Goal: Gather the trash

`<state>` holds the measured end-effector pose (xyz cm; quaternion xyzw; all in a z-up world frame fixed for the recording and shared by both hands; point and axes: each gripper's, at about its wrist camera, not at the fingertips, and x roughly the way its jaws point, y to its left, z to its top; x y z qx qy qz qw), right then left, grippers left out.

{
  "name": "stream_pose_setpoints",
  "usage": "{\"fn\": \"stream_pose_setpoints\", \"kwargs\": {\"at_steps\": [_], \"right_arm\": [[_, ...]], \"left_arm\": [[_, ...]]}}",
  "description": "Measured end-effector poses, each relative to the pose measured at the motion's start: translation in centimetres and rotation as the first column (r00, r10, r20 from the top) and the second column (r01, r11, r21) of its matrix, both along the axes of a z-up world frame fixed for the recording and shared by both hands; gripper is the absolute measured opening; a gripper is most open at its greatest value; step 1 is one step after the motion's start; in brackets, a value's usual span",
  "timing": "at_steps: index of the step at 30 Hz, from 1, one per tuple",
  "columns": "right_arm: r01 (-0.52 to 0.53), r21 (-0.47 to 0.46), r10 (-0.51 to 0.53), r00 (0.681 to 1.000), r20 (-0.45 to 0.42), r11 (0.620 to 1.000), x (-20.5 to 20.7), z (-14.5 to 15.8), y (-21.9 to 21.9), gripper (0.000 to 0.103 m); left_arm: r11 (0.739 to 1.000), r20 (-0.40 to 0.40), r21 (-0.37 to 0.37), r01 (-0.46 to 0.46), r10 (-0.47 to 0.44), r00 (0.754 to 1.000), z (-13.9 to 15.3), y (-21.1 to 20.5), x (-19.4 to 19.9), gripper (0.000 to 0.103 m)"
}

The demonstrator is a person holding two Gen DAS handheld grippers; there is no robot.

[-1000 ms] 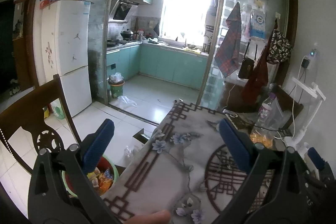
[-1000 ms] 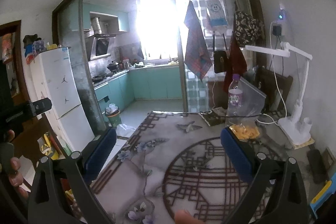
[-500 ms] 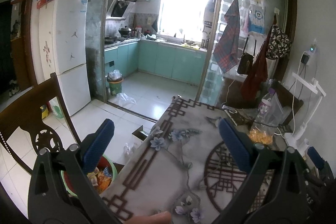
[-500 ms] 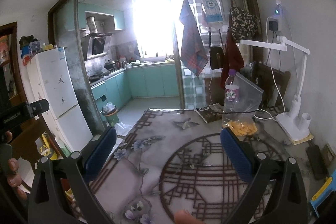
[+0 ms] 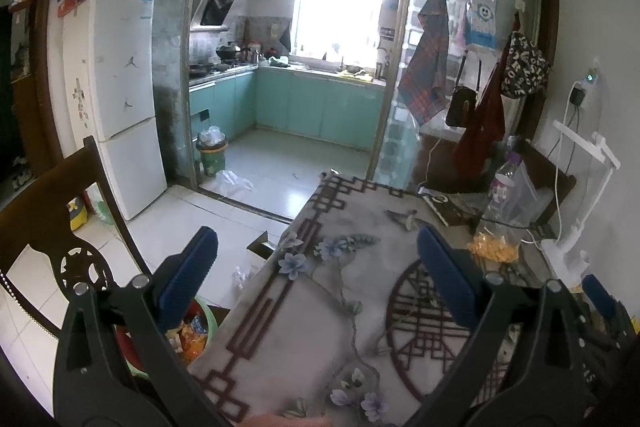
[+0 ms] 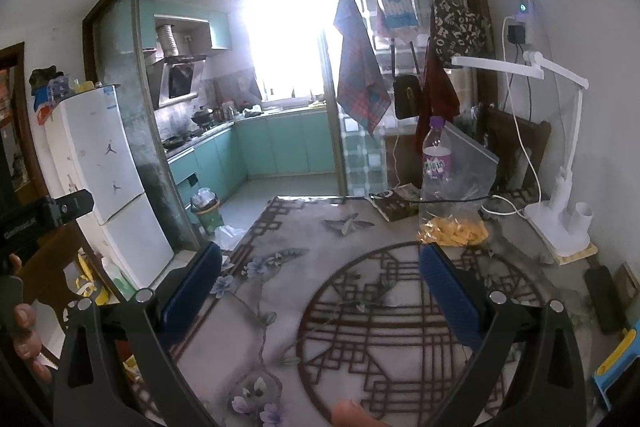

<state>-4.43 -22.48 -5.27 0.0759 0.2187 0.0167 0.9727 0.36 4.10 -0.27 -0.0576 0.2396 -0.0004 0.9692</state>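
My left gripper point(image 5: 318, 269) is open and empty, held over the left edge of a table with a floral patterned cloth point(image 5: 320, 307). Below its left finger a green bin point(image 5: 200, 323) on the floor holds colourful wrappers. My right gripper point(image 6: 320, 283) is open and empty above the middle of the same cloth point(image 6: 360, 327). A clear plastic bag with yellow pieces point(image 6: 454, 223) and a purple-labelled bottle point(image 6: 437, 155) stand at the table's far right; both also show in the left wrist view, the bag point(image 5: 494, 247) and the bottle point(image 5: 502, 183).
A dark wooden chair point(image 5: 48, 227) stands left of the table. A white desk lamp point(image 6: 560, 163) and cables sit at the right edge. A fridge point(image 5: 116, 99), a kitchen bin point(image 5: 212, 155) and a plastic bag point(image 5: 234, 181) on the floor lie beyond.
Both grippers have lifted and tipped slightly, so the table and room sit lower and a little farther in view. Both stay open and empty.
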Motion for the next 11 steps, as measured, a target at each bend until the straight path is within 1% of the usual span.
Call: {"fn": "stream_pose_setpoints", "kwargs": {"at_steps": [4, 7, 8, 9, 10, 11], "right_arm": [[0.014, -0.006, -0.014, 1.000, -0.022, 1.000, 0.5, -0.8, -0.6, 0.096], [0.045, -0.040, -0.048, 0.997, -0.064, 0.998, 0.9, -2.8, -2.1, 0.096], [0.069, -0.061, -0.074, 0.993, -0.093, 0.996, 1.2, -4.0, -3.0, 0.096], [0.091, -0.082, -0.100, 0.987, -0.124, 0.993, 1.4, -5.3, -3.8, 0.096], [0.115, -0.108, -0.132, 0.977, -0.166, 0.987, 1.7, -7.0, -5.0, 0.096], [0.139, -0.139, -0.166, 0.963, -0.213, 0.981, 1.9, -9.0, -6.4, 0.096]], "left_arm": [[1.000, -0.036, 0.016, 0.021, -0.021, 0.999, -0.9, -0.8, 0.8, 0.098], [0.998, -0.092, 0.043, 0.036, -0.032, 0.995, -3.3, -1.8, 2.2, 0.098], [0.998, -0.137, 0.050, 0.048, -0.041, 0.990, -5.5, -2.4, 3.1, 0.098], [0.997, -0.167, 0.054, 0.059, -0.049, 0.985, -6.9, -2.7, 3.7, 0.098], [0.995, -0.226, 0.066, 0.079, -0.063, 0.972, -9.6, -3.2, 4.6, 0.098], [0.993, -0.264, 0.078, 0.093, -0.069, 0.962, -11.4, -3.6, 5.2, 0.098]]}}
